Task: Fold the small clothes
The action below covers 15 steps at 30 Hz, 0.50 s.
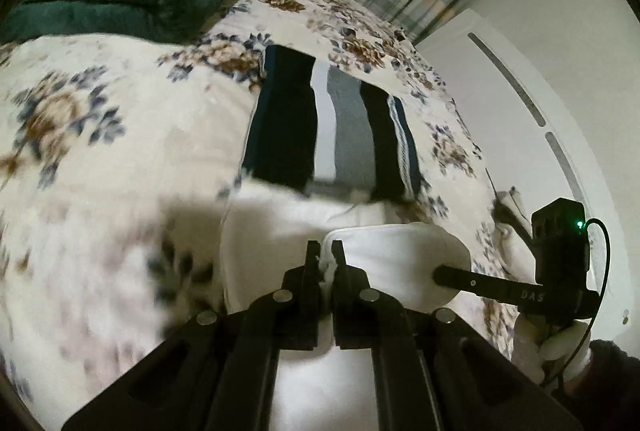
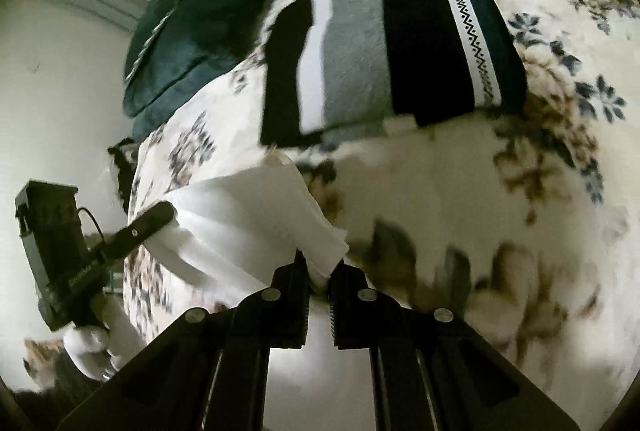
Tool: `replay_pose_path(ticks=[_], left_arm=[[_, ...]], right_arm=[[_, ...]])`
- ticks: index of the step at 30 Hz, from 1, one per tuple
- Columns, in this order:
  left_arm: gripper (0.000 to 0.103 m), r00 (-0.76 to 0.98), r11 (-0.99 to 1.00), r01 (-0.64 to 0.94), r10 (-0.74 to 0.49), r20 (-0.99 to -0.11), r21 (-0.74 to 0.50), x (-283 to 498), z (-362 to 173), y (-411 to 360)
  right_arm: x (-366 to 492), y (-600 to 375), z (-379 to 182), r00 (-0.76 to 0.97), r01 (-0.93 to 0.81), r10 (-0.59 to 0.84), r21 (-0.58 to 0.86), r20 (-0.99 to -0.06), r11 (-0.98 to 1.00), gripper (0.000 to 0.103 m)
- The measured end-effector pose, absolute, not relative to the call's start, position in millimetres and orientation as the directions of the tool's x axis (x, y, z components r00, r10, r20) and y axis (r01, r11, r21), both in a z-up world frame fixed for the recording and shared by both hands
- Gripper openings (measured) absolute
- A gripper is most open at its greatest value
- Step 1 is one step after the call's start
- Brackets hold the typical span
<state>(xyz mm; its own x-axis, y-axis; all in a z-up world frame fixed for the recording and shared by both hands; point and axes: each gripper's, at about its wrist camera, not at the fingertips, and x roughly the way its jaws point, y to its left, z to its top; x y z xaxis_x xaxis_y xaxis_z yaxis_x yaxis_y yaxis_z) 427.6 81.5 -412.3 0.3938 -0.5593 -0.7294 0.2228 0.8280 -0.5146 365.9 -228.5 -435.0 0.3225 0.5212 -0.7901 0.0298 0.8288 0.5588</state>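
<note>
Stretching between both grippers, the white cloth [image 2: 248, 223] hangs just above the bed [image 2: 460, 191]; left gripper [image 1: 325, 251] and right gripper [image 2: 318, 263] jaws each pinch a corner, equally near.

white cloth [image 2: 256, 227] in right gripper [image 2: 320, 271]

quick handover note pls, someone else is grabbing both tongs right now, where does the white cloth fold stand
Left tongs: shut on one edge of the white cloth.
Right tongs: shut on the cloth's other end, at a corner.
The cloth hangs between the two tongs, lifted over the floral bedspread.
A folded striped garment already lies flat farther up the bed, beside the dark green pillow.
Left to do: finish folding the white cloth and set it down, probably by the striped one.
</note>
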Motion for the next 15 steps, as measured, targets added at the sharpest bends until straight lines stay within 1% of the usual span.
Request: replay_pose_path(ticks=[4,8,9,11,12,13,14,15], left_arm=[[0.003,0.364,0.837,0.186,-0.545,-0.755,-0.514,368.0,-412.7,86.0],[0.007,0.269,0.850,0.101,-0.524,-0.808,-0.518,311.9,-439.8,91.0],[0.008,0.245,0.853,0.081,-0.518,-0.820,-0.515,301.8,-446.2,92.6],[0.018,0.189,0.860,0.013,-0.502,-0.844,-0.509,273.9,-461.7,100.7],[0.018,0.168,0.858,-0.017,-0.504,-0.847,-0.513,258.4,-467.0,106.7],[0.019,0.154,0.857,-0.044,-0.501,-0.852,-0.513,244.6,-470.5,112.7],[0.024,0.139,0.861,-0.077,-0.490,-0.860,-0.503,231.1,-473.1,120.1],[0.027,0.128,0.861,-0.107,-0.484,-0.866,-0.497,220.0,-474.3,127.8]], right_arm=[[302.7,-218.4,-432.4,0.293,0.010,0.529,0.556,-0.796,0.831,0.008],[250.6,-217.2,-458.3,0.217,0.033,0.530,0.548,-0.820,0.836,0.009],[237.3,-217.2,-469.9,0.177,0.047,0.522,0.537,-0.834,0.842,0.010],[218.7,-217.3,-487.7,0.113,0.070,0.501,0.510,-0.858,0.858,0.016],[208.5,-218.8,-496.7,0.076,0.087,0.489,0.495,-0.869,0.865,0.022],[202.0,-220.6,-501.6,0.053,0.102,0.482,0.485,-0.875,0.869,0.036],[194.5,-223.7,-507.7,0.028,0.121,0.483,0.482,-0.875,0.868,0.043],[187.3,-228.0,-510.5,0.016,0.141,0.492,0.489,-0.871,0.861,0.054]])
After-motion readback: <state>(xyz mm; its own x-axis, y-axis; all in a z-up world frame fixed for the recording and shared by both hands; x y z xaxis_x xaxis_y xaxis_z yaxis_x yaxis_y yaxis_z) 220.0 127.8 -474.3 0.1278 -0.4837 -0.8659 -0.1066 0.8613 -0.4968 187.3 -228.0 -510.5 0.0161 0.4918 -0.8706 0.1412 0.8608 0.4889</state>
